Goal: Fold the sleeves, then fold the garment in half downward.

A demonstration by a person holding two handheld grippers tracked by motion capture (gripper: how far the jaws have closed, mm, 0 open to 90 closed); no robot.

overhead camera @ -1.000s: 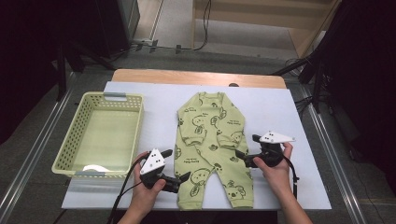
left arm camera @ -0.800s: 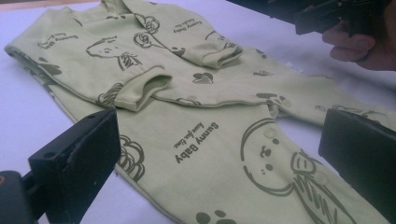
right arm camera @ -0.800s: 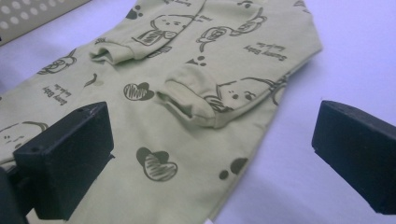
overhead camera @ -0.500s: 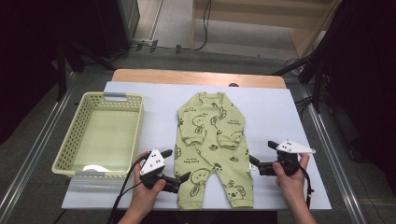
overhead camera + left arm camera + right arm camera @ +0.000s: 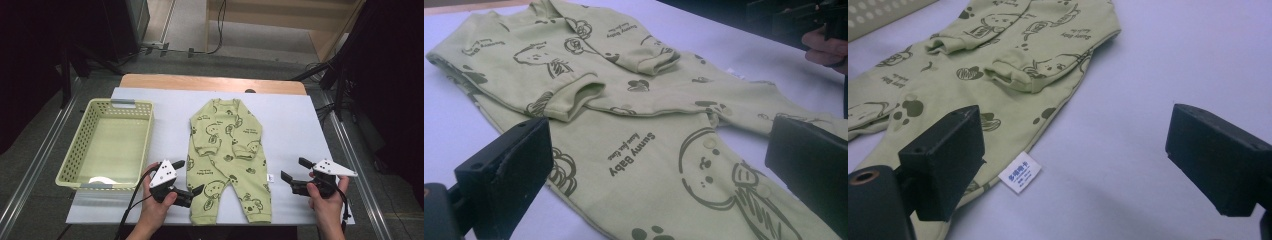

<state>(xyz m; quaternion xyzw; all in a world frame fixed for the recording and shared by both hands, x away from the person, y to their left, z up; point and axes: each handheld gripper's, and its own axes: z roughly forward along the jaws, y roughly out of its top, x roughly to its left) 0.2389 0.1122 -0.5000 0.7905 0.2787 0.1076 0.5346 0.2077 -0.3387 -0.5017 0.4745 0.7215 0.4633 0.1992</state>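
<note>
Right gripper view: white care label [image 5: 1020, 171] at the romper [image 5: 227, 157] hem.
Romper: lengthwise, collar toward the table's [image 5: 300, 120] far edge.
Left gripper [image 5: 186, 181]: jaws wide, empty.
Right gripper [image 5: 293, 170]: jaws wide, just narrowing slightly, empty.

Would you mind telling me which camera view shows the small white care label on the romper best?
The right gripper view: the care label lies close and flat beside the romper's edge. The high view shows it as a tiny white speck; the left gripper view, only faintly far off.

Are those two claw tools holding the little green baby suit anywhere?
No. The left gripper and right gripper are both open, empty beside the baby suit.
</note>
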